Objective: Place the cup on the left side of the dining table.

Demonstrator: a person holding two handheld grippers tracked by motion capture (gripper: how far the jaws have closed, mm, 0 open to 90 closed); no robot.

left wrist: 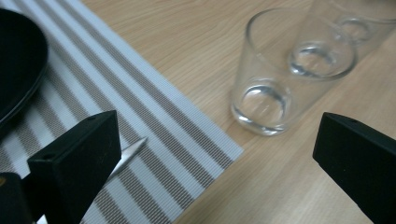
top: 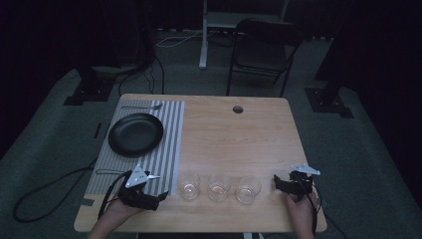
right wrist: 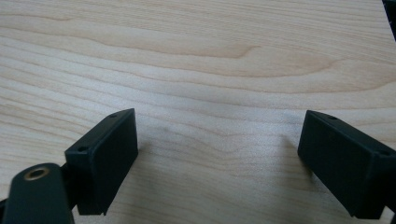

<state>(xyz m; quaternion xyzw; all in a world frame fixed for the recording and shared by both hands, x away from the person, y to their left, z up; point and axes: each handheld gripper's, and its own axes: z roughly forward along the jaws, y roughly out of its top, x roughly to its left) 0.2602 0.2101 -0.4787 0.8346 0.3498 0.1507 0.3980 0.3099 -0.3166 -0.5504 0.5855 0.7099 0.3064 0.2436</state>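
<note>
Three clear glasses stand in a row near the table's front edge: left glass (top: 189, 185), middle glass (top: 219, 187), right glass (top: 248, 189). My left gripper (top: 160, 195) rests open on the striped placemat's (top: 169, 144) front corner and points at the left glass (left wrist: 266, 88), which sits ahead of its jaws, untouched. A second glass (left wrist: 329, 49) stands behind it. My right gripper (top: 277, 183) is open, low over bare wood just right of the right glass. In the right gripper view the open gripper (right wrist: 217, 126) holds nothing.
A black plate (top: 135, 134) lies on the placemat (left wrist: 154, 112), with a fork (top: 142, 106) beyond it and a knife (top: 107, 172) in front; the knife tip (left wrist: 132, 150) shows by my left jaw. The table (top: 234, 139) has a cable hole (top: 238, 109). A folding chair (top: 261, 52) stands behind.
</note>
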